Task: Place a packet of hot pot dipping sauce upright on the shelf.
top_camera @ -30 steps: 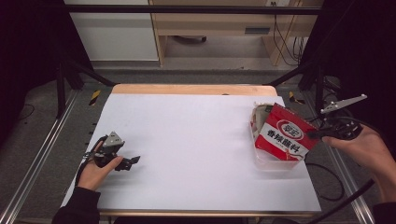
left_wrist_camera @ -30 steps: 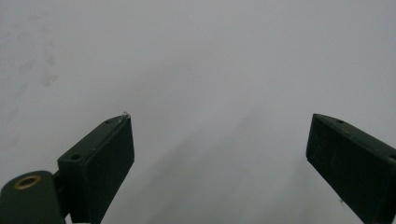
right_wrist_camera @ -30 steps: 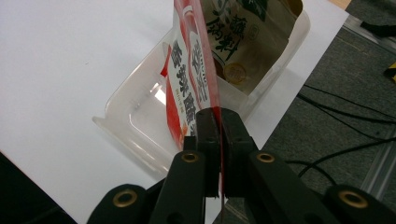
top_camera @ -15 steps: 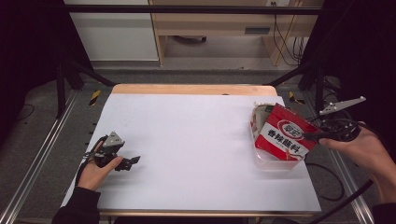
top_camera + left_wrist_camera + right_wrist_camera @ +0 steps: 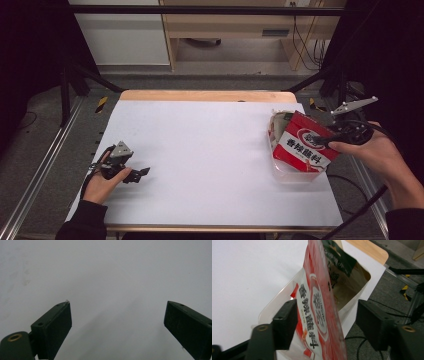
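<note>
Between the two fingers [image 5: 284, 323] of my right gripper [image 5: 327, 325] stands one red sachet [image 5: 319, 312], edge-on and upright; my fingers have just been opening and now stand apart, the left one close beside the sachet's printed face, the right one well clear of it. The sachet rests in one clear plastic tub [image 5: 272, 307], together with one tan packet [image 5: 347, 287] that leans behind it. In the high view, the red sachet [image 5: 303, 147] tilts up out of the tub [image 5: 295, 175] at the right edge of the white surface [image 5: 210, 150], with my right gripper [image 5: 330, 142] just beside its upper corner and one grey three-cornered plate above my hand.

At the near left of the surface, my left gripper [image 5: 142, 172] lies low in my left hand [image 5: 102, 182], well apart from the tub. In the left gripper view, its two fingers [image 5: 53, 325] stand wide apart over bare white surface [image 5: 112, 277], with nothing between them.
</note>
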`<action>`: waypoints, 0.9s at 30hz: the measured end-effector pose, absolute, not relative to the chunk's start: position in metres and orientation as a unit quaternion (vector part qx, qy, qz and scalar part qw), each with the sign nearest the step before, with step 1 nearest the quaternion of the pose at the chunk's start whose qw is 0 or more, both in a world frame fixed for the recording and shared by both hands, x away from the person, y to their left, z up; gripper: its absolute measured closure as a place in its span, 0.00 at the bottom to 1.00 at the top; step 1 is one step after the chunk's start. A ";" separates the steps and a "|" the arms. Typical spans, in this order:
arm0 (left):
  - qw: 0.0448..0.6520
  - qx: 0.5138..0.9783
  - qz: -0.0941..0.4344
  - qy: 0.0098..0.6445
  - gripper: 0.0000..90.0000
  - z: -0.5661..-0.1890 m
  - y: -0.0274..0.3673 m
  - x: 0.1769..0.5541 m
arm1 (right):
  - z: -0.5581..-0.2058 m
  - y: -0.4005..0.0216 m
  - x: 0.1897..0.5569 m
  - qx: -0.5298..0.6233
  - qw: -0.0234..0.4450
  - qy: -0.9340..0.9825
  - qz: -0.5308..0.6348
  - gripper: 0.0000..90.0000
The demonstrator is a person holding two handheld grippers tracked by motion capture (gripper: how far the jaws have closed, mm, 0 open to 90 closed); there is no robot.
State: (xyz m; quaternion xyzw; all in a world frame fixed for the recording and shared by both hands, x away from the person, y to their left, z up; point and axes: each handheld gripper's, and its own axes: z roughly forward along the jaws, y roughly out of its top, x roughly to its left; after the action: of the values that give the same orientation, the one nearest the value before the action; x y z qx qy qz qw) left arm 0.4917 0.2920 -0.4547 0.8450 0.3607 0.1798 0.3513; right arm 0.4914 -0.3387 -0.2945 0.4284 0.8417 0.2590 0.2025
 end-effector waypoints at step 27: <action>0.350 0.845 0.183 0.362 0.09 -0.454 0.294 0.492 | -0.264 -0.283 0.510 0.427 0.255 0.826 0.266 0.15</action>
State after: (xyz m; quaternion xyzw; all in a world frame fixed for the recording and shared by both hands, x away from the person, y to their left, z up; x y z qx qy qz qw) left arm 0.4918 0.2939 -0.4544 0.8447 0.3617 0.1825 0.3498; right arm 0.5098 -0.2831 -0.2636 0.4273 0.8255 0.2664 0.2549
